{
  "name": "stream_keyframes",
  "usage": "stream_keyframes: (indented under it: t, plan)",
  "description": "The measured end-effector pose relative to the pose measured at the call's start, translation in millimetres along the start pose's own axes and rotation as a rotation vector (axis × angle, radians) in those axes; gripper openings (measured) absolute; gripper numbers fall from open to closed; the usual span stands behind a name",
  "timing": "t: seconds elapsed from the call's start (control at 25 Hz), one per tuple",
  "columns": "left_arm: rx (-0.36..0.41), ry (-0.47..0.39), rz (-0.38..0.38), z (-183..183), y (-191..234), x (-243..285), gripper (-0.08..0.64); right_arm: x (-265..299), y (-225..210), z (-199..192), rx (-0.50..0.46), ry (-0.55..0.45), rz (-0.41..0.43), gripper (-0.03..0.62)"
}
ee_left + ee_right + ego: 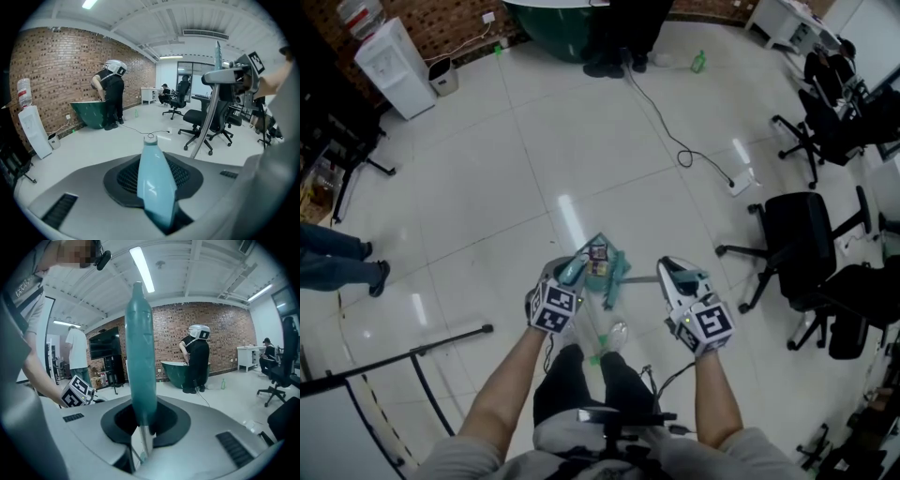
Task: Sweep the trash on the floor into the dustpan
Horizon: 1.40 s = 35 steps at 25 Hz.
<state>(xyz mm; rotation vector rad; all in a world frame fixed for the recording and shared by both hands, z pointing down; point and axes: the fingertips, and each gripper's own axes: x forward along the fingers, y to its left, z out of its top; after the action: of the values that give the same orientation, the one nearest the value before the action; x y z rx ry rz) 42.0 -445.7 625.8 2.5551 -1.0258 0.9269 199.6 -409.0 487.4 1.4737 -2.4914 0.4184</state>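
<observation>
On the left, the left gripper (pixel 570 275) is clamped on the pale-blue plastic handle (pixel 154 183) of the teal plastic dustpan (pixel 605 270), in which a printed wrapper (pixel 598 253) already lies. A clear, bottle-like scrap (pixel 619 334), hard to make out, may remain by the feet; lowering both tools would be called for. The right gripper (pixel 678 275) is pinched on the teal-handled metal broom (pixel 140 362). A black floor cable (pixel 661 122) and black office chairs (pixel 797 234) are seen well apart.

One dustpan (pixel 598 255) at centre, one broom (pixel 140 357), one water dispenser (pixel 394 64) and one bin (pixel 442 77) upper left, one green tub (pixel 548 23) and one green bottle (pixel 698 62) at top.
</observation>
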Motion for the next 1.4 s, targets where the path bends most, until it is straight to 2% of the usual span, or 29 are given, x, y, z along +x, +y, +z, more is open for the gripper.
stream_keyframes:
  t: [0.32,0.52,1.0,1.4]
  plan:
    - [-0.033,0.0,0.005,-18.7,-7.6,14.0,0.117,-13.9,-1.3,8.7,-0.01,-0.017,-0.008,0.04]
    - [-0.066,0.015,-0.01,-18.1,-15.3,12.3,0.118,-15.1,2.3,11.9,-0.028,-0.032,-0.013,0.04]
    - [-0.081,0.027,-0.021,-22.3,-19.5,10.1,0.12,-1.4,29.8,24.7,-0.043,-0.04,0.058,0.04]
    - [-0.08,0.025,-0.021,-20.6,-19.3,12.5,0.118,6.5,39.1,30.9,-0.052,-0.031,0.086,0.04]
